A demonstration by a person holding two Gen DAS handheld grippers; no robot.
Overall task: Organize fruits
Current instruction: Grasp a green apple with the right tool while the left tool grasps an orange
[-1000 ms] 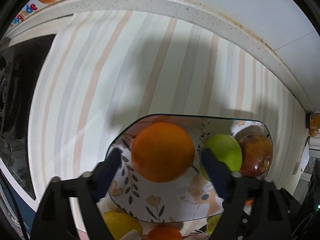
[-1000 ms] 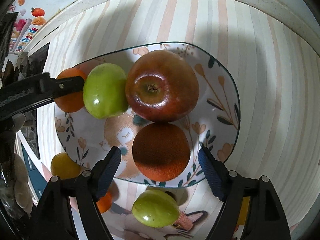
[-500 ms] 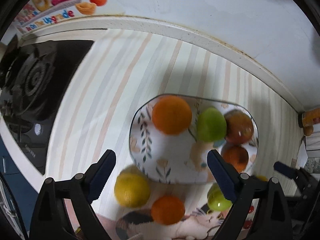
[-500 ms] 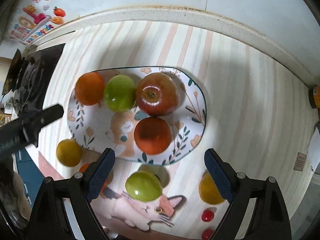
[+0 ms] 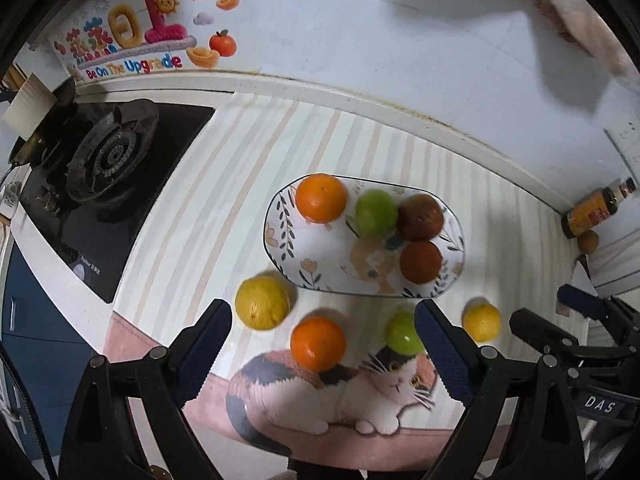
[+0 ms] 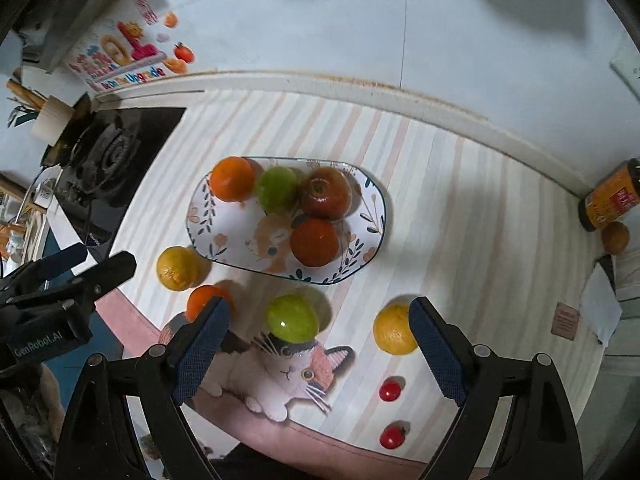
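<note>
Left tongs (image 5: 322,350): spread, holding nothing, lower frame.
Right tongs (image 6: 318,344): spread, holding nothing, lower frame.
Done: four fruits sit on the plate (image 6: 208,224), frame centre.
Left: yellow fruit (image 5: 262,302), orange (image 5: 318,344), green fruit (image 6: 293,318), small yellow fruit (image 6: 394,330) lie on the surface (image 6: 460,220) below the plate.
</note>
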